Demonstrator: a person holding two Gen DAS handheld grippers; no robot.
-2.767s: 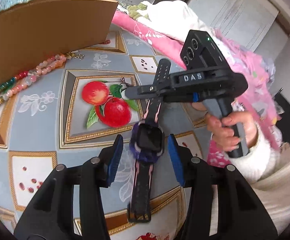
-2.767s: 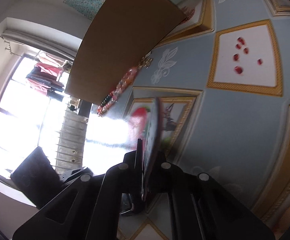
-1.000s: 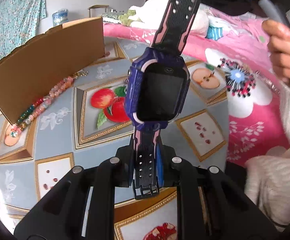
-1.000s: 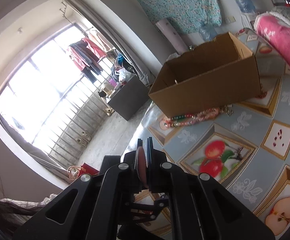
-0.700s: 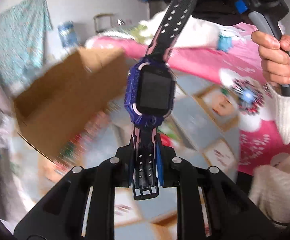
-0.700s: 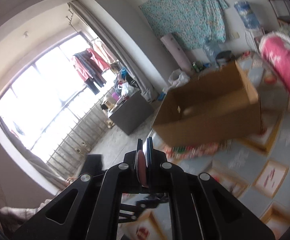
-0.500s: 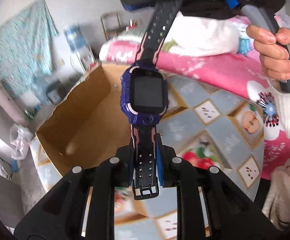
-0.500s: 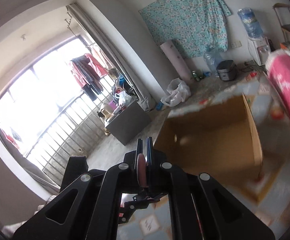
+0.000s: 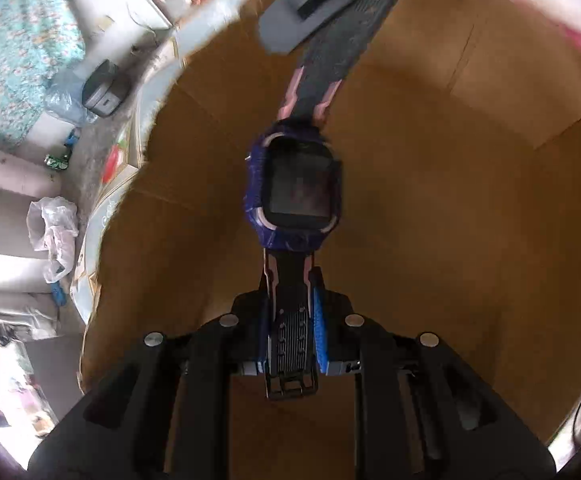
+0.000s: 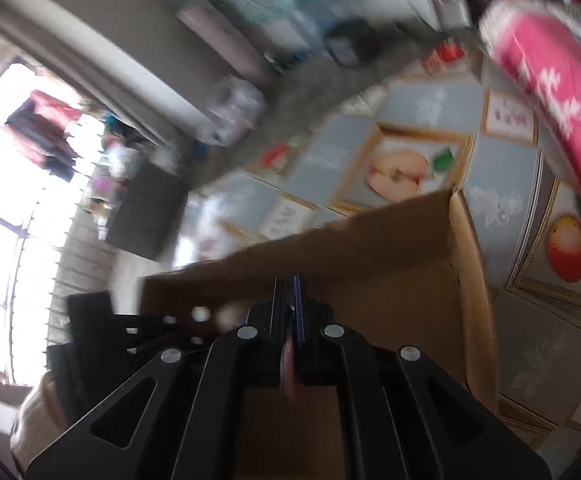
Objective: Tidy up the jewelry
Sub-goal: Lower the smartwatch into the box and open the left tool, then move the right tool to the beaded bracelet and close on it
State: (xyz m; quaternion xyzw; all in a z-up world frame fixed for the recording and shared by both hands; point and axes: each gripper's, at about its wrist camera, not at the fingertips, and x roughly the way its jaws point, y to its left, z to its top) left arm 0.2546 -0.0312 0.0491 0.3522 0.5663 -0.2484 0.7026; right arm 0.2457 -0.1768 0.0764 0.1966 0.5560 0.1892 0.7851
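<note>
Now the left tool (image 9: 290, 320) pinches the buckle strap of the purple-cased, black-and-pink-strapped watch (image 9: 295, 188), the right tool (image 10: 289, 312) clamps its far strap; beyond hangs the open brown cardboard box (image 9: 470, 200), so only releasing remains for it

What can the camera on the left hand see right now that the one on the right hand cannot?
Only the left wrist view shows the watch face-on, its lower strap pinched in the left tool, hanging over the inside of the box. Only the right wrist view shows the fruit-patterned tablecloth, the bright window and a pink blanket; there the watch strap appears only as a thin edge clamped in the right tool. Both views share the cardboard box.
</note>
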